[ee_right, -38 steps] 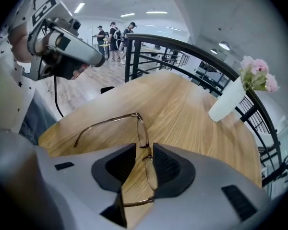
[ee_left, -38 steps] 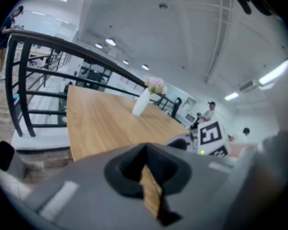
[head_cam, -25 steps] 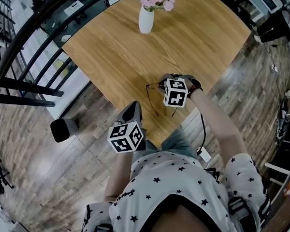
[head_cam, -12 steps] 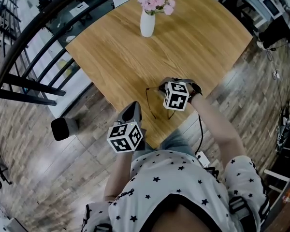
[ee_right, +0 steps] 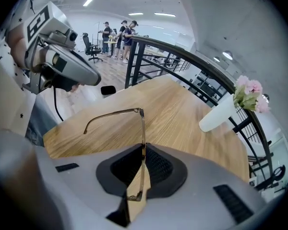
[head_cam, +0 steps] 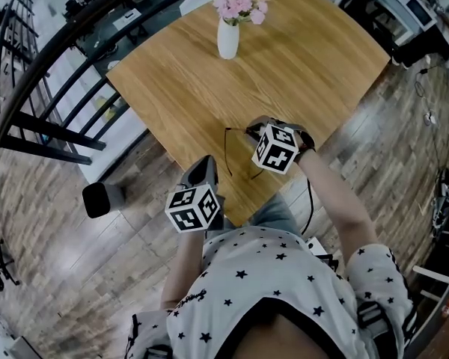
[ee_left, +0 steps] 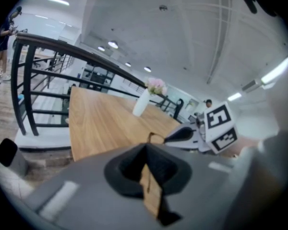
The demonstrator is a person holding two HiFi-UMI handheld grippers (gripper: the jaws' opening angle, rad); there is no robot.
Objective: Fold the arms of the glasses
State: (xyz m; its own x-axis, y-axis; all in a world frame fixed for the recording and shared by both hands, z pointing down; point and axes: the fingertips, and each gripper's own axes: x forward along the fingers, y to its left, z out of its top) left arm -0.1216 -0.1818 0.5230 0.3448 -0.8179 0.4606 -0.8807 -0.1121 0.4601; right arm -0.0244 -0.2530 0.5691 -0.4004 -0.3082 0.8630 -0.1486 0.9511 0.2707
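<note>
In the head view, the glasses (head_cam: 230,149) sit on the near side of the vase (head_cam: 227,36), well apart from it, by the near edge of the desk (head_cam: 299,58). The right gripper (head_cam: 249,132) is on them. The left gripper (head_cam: 207,163) hangs just beside them, farther from the vase.

In the left gripper view, its jaws stand pressed almost together with nothing between them. The glasses (ee_left: 156,138) lie straight ahead, between those jaws and the vase.

In the right gripper view, the jaws pinch the front frame edge-on. One arm (ee_right: 113,115) runs from its hinge away from the vase, toward the left gripper. We judge the left gripper to be the nearer one to fold it.
</note>
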